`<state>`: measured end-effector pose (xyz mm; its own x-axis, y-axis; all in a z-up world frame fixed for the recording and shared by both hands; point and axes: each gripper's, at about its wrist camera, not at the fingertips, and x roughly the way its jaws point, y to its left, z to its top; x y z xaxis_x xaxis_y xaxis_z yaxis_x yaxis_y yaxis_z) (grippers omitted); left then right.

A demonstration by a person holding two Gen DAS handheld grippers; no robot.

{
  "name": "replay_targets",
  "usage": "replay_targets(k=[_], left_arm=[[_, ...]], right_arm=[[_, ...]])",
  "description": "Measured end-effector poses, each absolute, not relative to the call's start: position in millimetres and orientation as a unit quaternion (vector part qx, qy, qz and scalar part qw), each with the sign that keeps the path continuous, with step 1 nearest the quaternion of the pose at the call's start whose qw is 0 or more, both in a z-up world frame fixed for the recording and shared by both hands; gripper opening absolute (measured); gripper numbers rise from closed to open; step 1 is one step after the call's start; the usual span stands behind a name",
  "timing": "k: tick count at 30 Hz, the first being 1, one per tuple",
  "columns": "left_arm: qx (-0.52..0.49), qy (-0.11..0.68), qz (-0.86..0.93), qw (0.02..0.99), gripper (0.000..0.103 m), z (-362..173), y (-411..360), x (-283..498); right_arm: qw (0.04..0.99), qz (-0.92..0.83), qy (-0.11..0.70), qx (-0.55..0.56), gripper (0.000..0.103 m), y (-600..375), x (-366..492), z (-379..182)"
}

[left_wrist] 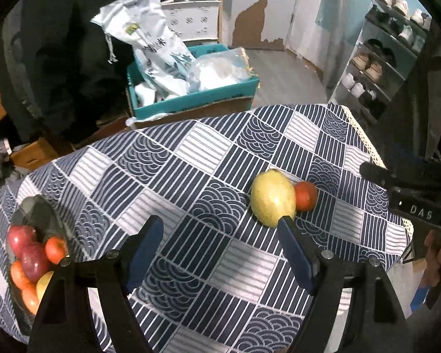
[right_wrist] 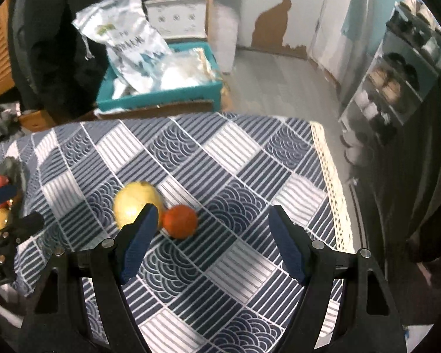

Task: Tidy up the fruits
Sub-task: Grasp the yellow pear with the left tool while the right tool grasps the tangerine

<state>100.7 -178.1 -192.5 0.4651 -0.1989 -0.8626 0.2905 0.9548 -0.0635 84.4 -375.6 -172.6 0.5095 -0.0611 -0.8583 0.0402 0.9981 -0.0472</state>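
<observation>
A large yellow fruit (left_wrist: 272, 197) (right_wrist: 136, 203) lies on the patterned tablecloth (left_wrist: 191, 158) with a small orange-red fruit (left_wrist: 305, 196) (right_wrist: 180, 221) touching its right side. My left gripper (left_wrist: 220, 226) hangs open above the cloth, left of and nearer than both fruits, with nothing between its blue pads. My right gripper (right_wrist: 210, 214) is open too, above the cloth; the orange-red fruit sits just inside its left finger (right_wrist: 138, 242). A dark glass bowl (left_wrist: 41, 214) (right_wrist: 13, 166) at the table's left holds several red, orange and yellow fruits.
Behind the table stands a teal crate (left_wrist: 191, 97) (right_wrist: 158, 94) stuffed with plastic bags. A shoe rack (left_wrist: 379, 67) (right_wrist: 397, 88) is at the right past the table's lace edge (right_wrist: 329, 176). A person's hand (left_wrist: 439, 261) holds the other gripper's handle.
</observation>
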Motion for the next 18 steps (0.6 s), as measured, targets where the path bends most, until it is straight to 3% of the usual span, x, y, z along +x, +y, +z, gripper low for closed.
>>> replay_targets(k=[18], left_arm=[[0.038, 0.548, -0.166, 0.819, 0.081, -251.0, -234.9, 142.7]], right_arm=[[0.828, -0.05, 0.556, 0.054, 0.078, -409.6, 109.1, -242.4]])
